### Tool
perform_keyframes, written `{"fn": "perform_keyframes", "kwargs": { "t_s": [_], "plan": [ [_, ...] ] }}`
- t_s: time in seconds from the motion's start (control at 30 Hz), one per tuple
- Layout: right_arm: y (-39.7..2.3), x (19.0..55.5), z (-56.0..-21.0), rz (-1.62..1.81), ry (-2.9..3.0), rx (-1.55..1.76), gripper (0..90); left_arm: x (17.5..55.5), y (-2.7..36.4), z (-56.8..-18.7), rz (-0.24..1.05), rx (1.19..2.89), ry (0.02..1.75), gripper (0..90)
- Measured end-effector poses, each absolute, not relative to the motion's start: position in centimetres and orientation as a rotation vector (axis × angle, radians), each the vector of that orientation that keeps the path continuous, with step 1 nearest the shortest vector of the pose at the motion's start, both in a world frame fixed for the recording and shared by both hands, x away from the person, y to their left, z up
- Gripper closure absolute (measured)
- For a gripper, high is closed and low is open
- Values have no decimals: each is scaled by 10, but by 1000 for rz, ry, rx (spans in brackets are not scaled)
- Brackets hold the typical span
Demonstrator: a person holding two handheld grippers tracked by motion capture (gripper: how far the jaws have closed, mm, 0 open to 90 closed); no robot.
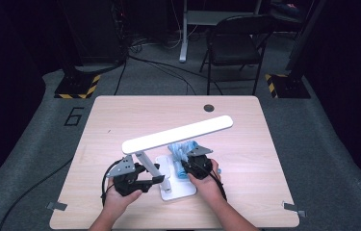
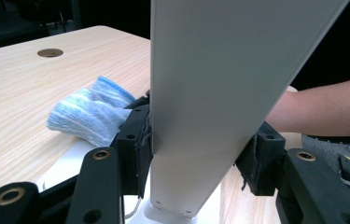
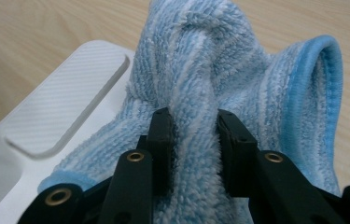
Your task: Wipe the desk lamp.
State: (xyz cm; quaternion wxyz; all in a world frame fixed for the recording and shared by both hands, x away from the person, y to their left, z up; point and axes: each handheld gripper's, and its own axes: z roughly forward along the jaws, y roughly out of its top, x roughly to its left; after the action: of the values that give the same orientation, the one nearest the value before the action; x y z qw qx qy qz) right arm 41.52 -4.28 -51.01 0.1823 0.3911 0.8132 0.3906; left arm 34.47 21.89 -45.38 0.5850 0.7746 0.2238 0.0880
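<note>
A person is wiping a white desk lamp [image 1: 178, 134] with a blue cloth [image 3: 219, 84] on a wooden worktop [image 1: 245, 159]. The left gripper [image 2: 196, 158] is clamping the lamp's arm [image 2: 210, 93] between its jaws, which are standing partly closed with pads pressing both sides, and is steadying the lamp near its lower joint. The right gripper [image 3: 193, 135] is pinching a bunched fold of the cloth, its jaws drawn fairly close around the terry pile. The cloth is lying on the lamp's flat base [image 3: 60, 121], at the edge farther from the person, partly spilling onto the worktop. Judging from this, the work is somewhere in the middle: the base is being rubbed now, while the long head [image 1: 183, 132] and the arm probably remain to be wiped. No dirt or smear can be made out, so how clean the base already is cannot be told.
</note>
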Motion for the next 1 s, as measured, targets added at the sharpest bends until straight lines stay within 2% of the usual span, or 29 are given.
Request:
{"fn": "perform_keyframes", "kwargs": {
  "t_s": [0.67,1.0],
  "plan": [
    [-77,336,-513,1181,2367,1048,682,344,218,-454,215,1808,528,509],
    [-78,328,-510,1141,2397,1027,669,345,218,-454,204,1806,528,509]
  ]
}}
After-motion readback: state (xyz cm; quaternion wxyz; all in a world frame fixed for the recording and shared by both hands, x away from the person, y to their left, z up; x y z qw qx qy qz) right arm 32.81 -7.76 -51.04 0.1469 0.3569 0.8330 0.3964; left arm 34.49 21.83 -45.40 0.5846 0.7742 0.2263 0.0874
